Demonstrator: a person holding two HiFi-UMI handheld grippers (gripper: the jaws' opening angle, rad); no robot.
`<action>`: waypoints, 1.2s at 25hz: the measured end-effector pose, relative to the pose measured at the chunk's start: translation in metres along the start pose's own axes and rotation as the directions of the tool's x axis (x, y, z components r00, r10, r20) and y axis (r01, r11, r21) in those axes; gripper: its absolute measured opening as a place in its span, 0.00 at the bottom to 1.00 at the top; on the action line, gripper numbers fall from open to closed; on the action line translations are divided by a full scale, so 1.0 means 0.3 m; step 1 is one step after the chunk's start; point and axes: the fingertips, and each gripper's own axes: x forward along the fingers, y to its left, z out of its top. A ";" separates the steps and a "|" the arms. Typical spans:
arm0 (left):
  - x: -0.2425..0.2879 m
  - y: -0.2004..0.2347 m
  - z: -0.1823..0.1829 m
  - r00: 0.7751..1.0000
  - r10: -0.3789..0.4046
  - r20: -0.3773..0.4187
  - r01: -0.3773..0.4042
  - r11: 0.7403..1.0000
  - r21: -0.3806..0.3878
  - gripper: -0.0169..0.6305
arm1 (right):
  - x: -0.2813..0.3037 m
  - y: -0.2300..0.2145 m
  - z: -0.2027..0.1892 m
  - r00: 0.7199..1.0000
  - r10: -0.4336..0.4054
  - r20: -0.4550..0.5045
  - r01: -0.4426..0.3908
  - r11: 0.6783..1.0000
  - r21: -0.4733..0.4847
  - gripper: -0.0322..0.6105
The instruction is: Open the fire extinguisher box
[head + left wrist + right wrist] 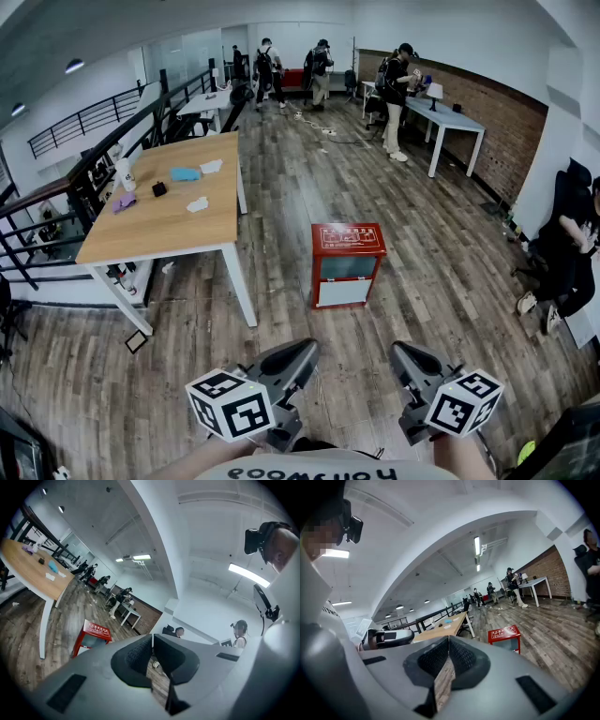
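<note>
Head view shows me the red metal fire extinguisher box with its glass-panelled front closed, standing upright on the grey-brown wooden plank floor near the front leg of the light wooden table. My left hand-held gripper and right hand-held gripper hang low close to my body, side by side and well apart from the box. Left gripper view shows those jaws clenched together on nothing, and right gripper view shows the same, pads meeting and empty, with the red box beyond them.
</note>
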 end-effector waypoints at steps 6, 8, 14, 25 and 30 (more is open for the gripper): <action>0.008 0.013 -0.008 1.000 0.003 -0.002 -0.003 1.000 -0.006 0.05 | 0.012 -0.005 -0.015 1.000 0.007 -0.011 -0.007 1.000 -0.003 0.07; 0.008 0.016 -0.012 1.000 0.004 -0.004 -0.004 1.000 -0.008 0.05 | 0.014 0.000 -0.021 1.000 0.010 -0.020 -0.010 1.000 -0.021 0.07; 0.011 0.030 -0.025 1.000 0.006 -0.012 -0.006 1.000 -0.016 0.05 | 0.025 -0.001 -0.032 1.000 0.003 -0.023 -0.004 0.999 -0.045 0.07; -0.014 0.047 0.015 0.999 -0.036 0.018 0.036 0.999 -0.008 0.05 | 0.053 0.038 0.006 0.999 -0.017 0.050 0.023 0.994 -0.105 0.08; -0.033 0.035 0.033 0.995 -0.095 0.015 0.094 0.995 0.040 0.05 | 0.061 0.063 -0.019 0.999 -0.026 0.042 0.029 0.996 -0.079 0.07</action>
